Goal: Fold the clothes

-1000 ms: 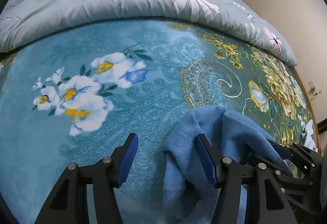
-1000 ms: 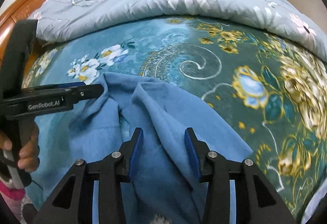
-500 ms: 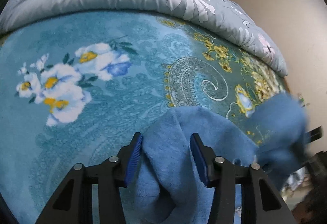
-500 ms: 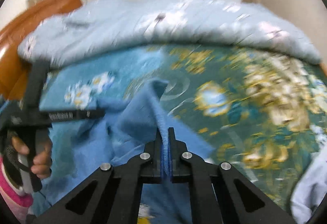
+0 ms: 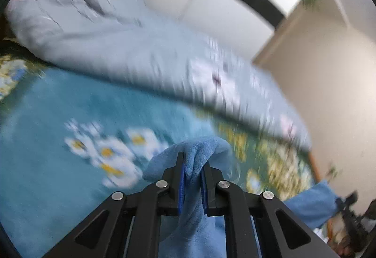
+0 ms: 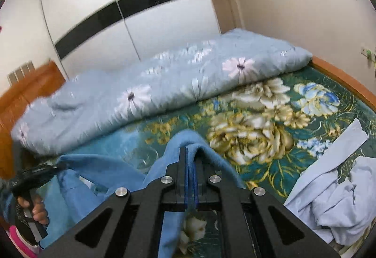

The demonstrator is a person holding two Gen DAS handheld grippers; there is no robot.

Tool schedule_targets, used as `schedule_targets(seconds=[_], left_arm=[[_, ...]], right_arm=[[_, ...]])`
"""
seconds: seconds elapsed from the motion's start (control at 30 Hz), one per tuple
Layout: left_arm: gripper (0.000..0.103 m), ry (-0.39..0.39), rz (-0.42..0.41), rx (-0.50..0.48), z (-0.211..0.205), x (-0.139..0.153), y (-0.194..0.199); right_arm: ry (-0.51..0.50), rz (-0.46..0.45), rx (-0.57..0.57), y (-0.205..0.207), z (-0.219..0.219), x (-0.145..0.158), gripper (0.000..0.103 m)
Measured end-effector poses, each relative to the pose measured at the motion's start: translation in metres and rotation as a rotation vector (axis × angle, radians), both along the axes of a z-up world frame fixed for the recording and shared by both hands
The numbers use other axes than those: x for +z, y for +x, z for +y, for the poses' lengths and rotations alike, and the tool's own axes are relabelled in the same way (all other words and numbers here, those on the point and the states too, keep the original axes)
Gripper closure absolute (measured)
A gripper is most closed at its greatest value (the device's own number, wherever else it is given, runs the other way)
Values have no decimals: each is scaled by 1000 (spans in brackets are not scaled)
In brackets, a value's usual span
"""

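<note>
A fold of the blue garment (image 5: pixel 199 152) is pinched as the left tool (image 5: pixel 192 171) is closing. Another fold is clamped in the right tool (image 6: pixel 191 164). Open bed (image 6: pixel 352 84) is seen toward 2 o'clock, bounded by the quilt (image 6: pixel 164 93) at 12.

Soft, even indoor light fills both my views without hard shadows or glare, my left wrist view smears the quilt (image 5: pixel 131 46) and bedspread (image 5: pixel 58 98) into streaks, my right stays mostly sharp, and fisheye bending darkens and curves every edge.
</note>
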State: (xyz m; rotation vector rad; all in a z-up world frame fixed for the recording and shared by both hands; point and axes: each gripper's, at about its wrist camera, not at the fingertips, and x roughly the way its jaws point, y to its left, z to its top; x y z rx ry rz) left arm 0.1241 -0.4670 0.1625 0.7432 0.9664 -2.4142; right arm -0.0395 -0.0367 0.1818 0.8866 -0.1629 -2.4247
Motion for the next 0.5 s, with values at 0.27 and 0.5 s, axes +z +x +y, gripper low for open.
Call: schedule_targets(seconds=[0.27,0.5], left_arm=[[91,-7,-100,193,-59,-41,108],[90,208,-181,264,-67,-129,144]], right_arm=[[-19,-10,-83,-2,17,-16,100],[54,-204,-112,-18,26,-99,100]])
